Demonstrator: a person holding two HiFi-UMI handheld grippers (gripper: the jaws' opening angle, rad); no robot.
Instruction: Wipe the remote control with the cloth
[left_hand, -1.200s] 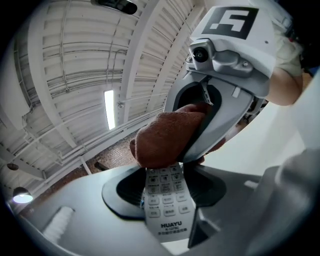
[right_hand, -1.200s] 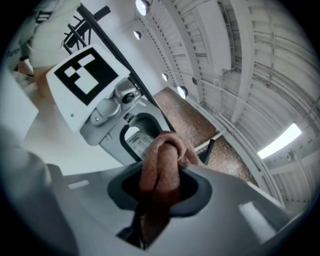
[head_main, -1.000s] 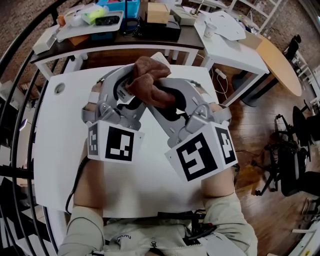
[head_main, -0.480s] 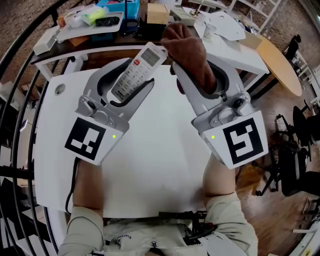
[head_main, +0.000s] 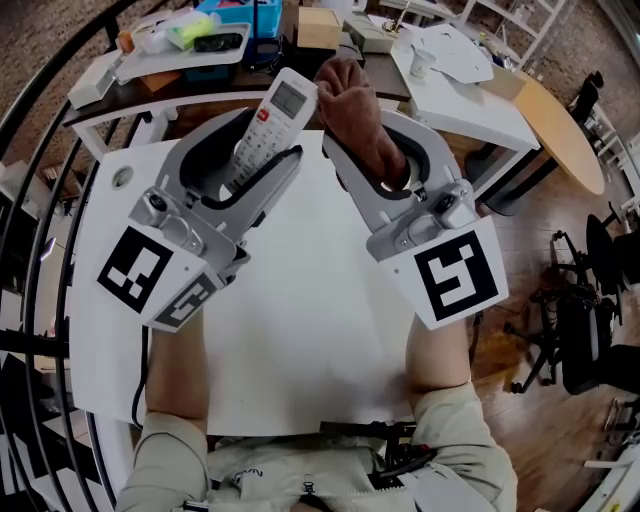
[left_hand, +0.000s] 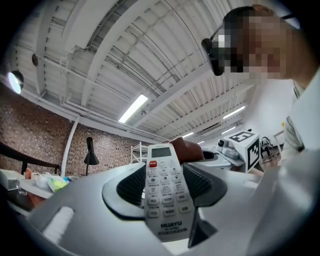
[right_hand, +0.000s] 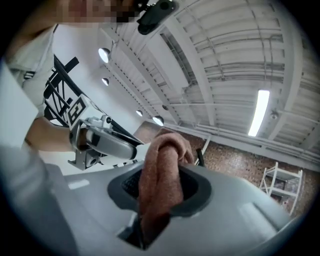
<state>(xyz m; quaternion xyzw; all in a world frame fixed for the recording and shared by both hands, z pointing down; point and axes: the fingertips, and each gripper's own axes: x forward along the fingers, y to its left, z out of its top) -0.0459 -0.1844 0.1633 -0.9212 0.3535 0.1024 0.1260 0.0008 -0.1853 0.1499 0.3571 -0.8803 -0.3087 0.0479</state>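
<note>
A white remote control (head_main: 268, 128) with a red button sticks out of my left gripper (head_main: 250, 150), which is shut on it above the white table (head_main: 300, 320); the left gripper view shows the remote control (left_hand: 163, 192) face-on between the jaws. My right gripper (head_main: 372, 145) is shut on a bunched brown cloth (head_main: 355, 120), whose top lies just right of the remote's screen end. In the right gripper view the cloth (right_hand: 160, 187) fills the jaw gap, with the left gripper (right_hand: 102, 141) beside it. Both grippers are raised and tilted upward.
A dark desk (head_main: 230, 80) behind the table carries trays, a cardboard box (head_main: 316, 26) and other items. A second white table (head_main: 470, 90) stands at the back right. Black railing (head_main: 40, 150) curves along the left, and wooden floor (head_main: 540, 260) lies to the right.
The cloth was over the remote a second ago; the grippers have since parted, lifted and rolled, so the remote shows bare at left and the cloth sits beside its top.
</note>
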